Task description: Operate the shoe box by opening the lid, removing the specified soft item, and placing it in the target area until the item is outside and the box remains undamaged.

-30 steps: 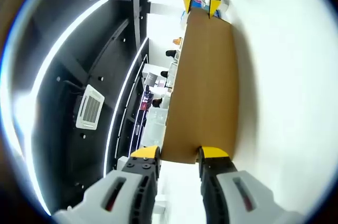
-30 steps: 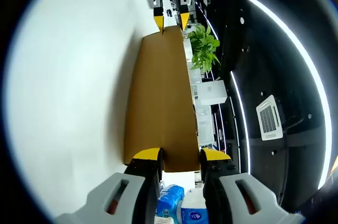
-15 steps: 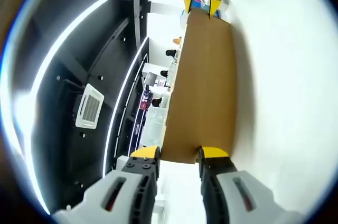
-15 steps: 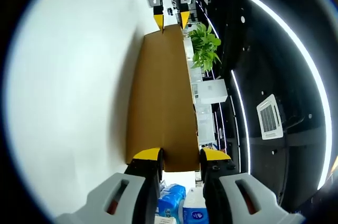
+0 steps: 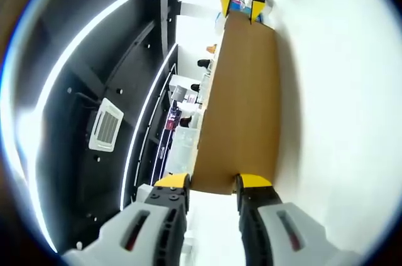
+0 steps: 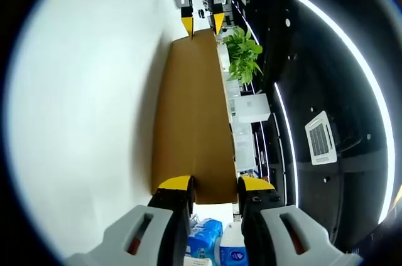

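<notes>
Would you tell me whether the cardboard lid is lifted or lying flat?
Lifted: the cardboard lid is held at opposite ends by the left gripper and right gripper, ceiling beside it.

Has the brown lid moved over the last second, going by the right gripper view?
Yes, slightly: the brown lid has crept toward the potted plant and ceiling, away from the white surface.

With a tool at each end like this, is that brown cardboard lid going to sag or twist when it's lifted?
The cardboard lid looks flat and straight between the left tool and right tool, so it is probably fairly stiff. It is long and thin, so uneven lifting might twist it. It is probably light.
</notes>
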